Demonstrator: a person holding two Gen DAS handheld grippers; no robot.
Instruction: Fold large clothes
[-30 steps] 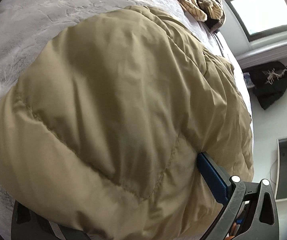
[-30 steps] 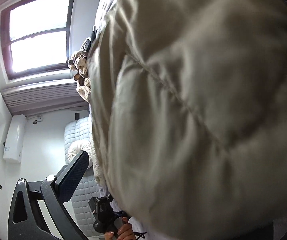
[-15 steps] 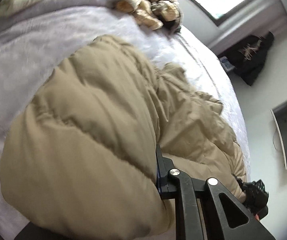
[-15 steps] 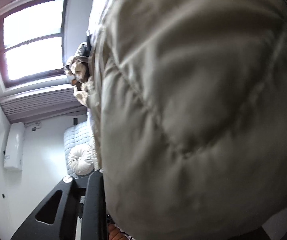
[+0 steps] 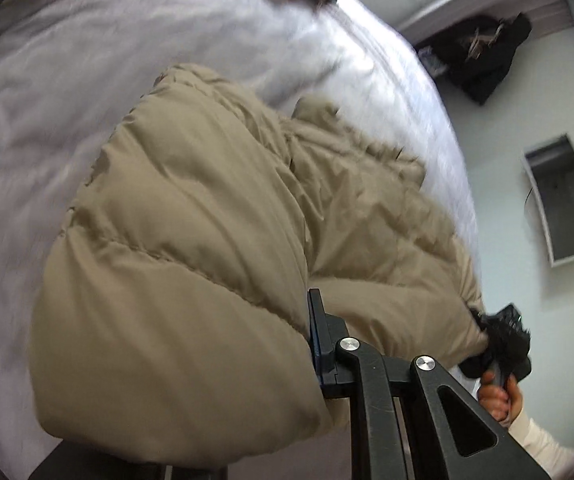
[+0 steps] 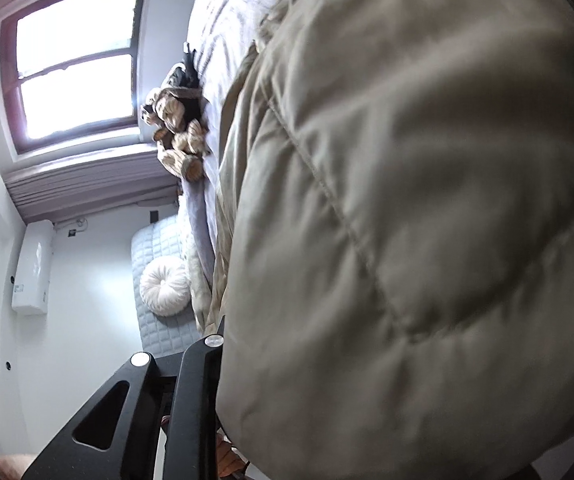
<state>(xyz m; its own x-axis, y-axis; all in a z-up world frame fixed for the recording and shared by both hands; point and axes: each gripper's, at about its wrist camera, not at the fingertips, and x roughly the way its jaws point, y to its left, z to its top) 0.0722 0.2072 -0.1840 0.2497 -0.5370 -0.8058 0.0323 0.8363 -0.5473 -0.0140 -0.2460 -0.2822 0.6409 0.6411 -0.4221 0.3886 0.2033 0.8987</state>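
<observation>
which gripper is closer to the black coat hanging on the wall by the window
Right. The right gripper grips the tan puffer jacket at the bed edge facing the black coat; the left gripper holds the fold farther from that wall.

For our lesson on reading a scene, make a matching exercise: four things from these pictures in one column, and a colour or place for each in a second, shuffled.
Things:
1. puffer jacket
2. bed cover
3. round cushion
4. black garment

Descriptions:
A. on the floor by the wall
B. pale lilac
C. tan, quilted
D. white, beside the bed

Pairs: 1-C, 2-B, 3-D, 4-A
</observation>
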